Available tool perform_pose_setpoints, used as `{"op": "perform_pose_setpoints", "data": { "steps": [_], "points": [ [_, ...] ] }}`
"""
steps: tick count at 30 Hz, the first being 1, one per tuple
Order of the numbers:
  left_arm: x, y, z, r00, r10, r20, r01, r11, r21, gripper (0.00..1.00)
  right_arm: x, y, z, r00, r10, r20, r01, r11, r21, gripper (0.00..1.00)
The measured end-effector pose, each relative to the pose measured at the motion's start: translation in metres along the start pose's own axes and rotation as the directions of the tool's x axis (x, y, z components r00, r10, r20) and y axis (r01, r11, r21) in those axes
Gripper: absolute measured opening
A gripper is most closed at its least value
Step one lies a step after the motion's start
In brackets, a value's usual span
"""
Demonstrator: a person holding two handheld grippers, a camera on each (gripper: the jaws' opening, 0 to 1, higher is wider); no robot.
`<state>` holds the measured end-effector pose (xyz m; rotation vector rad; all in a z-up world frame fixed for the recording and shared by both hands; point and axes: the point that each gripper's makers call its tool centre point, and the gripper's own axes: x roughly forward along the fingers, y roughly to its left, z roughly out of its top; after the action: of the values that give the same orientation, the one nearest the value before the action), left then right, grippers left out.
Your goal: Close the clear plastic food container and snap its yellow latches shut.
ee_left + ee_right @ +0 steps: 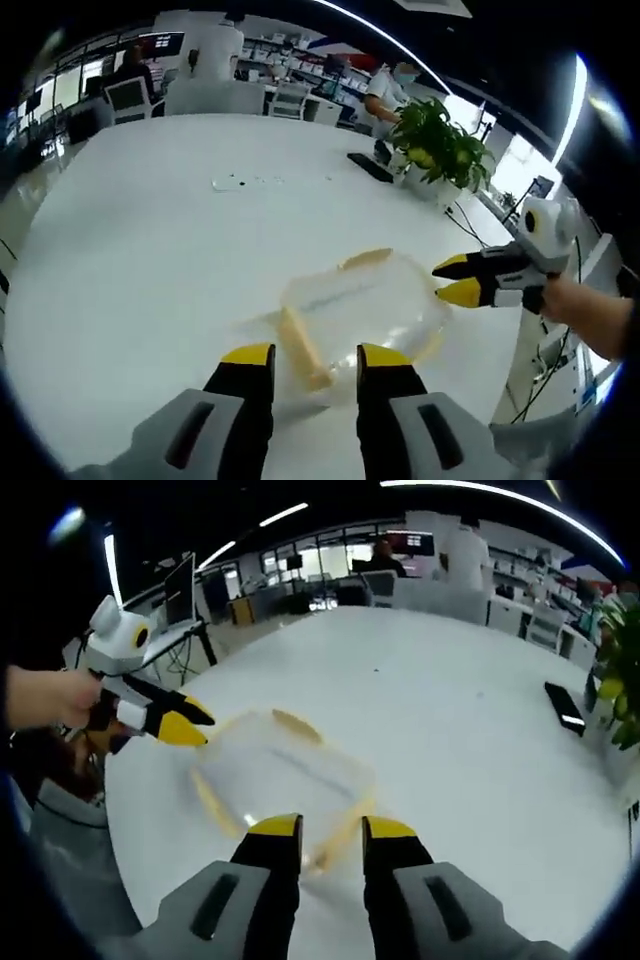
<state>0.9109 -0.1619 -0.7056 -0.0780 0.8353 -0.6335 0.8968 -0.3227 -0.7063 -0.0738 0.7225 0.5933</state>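
— Where is the clear plastic food container [365, 305]?
— On the white surface [150, 240], near its edge, between the two grippers. In the left gripper view it lies just beyond the left gripper [315, 355], whose yellow-tipped jaws stand a little apart with nothing between them.
— And the latches?
— One yellow latch [303, 347] runs along the near side, close to the left gripper's tips. Another latch [366, 258] shows on the far side.
— The right gripper [458, 279]?
— It comes in from the right, jaws parted narrowly, tips just beside the container's right end. I cannot tell whether they touch it. In the right gripper view its jaws hold nothing, and the container [285, 770] sits right in front of them.
— Anything else on the surface?
— A potted plant [440, 145] at the far right, and a dark flat device [369, 167] beside it.
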Motion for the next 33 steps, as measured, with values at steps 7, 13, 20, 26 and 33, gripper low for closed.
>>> {"op": "perform_pose_setpoints", "data": {
  "steps": [7, 13, 20, 26, 33],
  "points": [
    [0.004, -0.004, -0.003, 1.000, -0.008, -0.002, 0.008, 1.000, -0.005, 0.24, 0.001, -0.002, 0.000, 1.000, 0.007, 0.025, -0.008, 0.998, 0.069, 0.20],
    [0.009, -0.009, -0.005, 1.000, -0.013, -0.006, 0.013, 1.000, -0.001, 0.23, 0.002, -0.002, -0.001, 0.999, 0.012, 0.045, -0.017, 0.992, 0.122, 0.21],
    [0.010, -0.006, -0.006, 1.000, -0.002, -0.006, 0.002, 1.000, -0.016, 0.23, 0.002, -0.002, -0.003, 0.998, 0.017, 0.060, -0.028, 0.982, 0.188, 0.21],
    [0.012, -0.004, -0.007, 1.000, 0.005, 0.010, -0.004, 0.996, -0.093, 0.24, 0.003, -0.003, -0.006, 0.997, 0.022, 0.073, -0.041, 0.960, 0.277, 0.21],
    [0.012, -0.004, -0.007, 1.000, 0.014, 0.019, -0.012, 0.993, -0.114, 0.23, 0.003, -0.002, -0.006, 0.996, 0.021, 0.083, -0.047, 0.946, 0.320, 0.21]
  ]
}}
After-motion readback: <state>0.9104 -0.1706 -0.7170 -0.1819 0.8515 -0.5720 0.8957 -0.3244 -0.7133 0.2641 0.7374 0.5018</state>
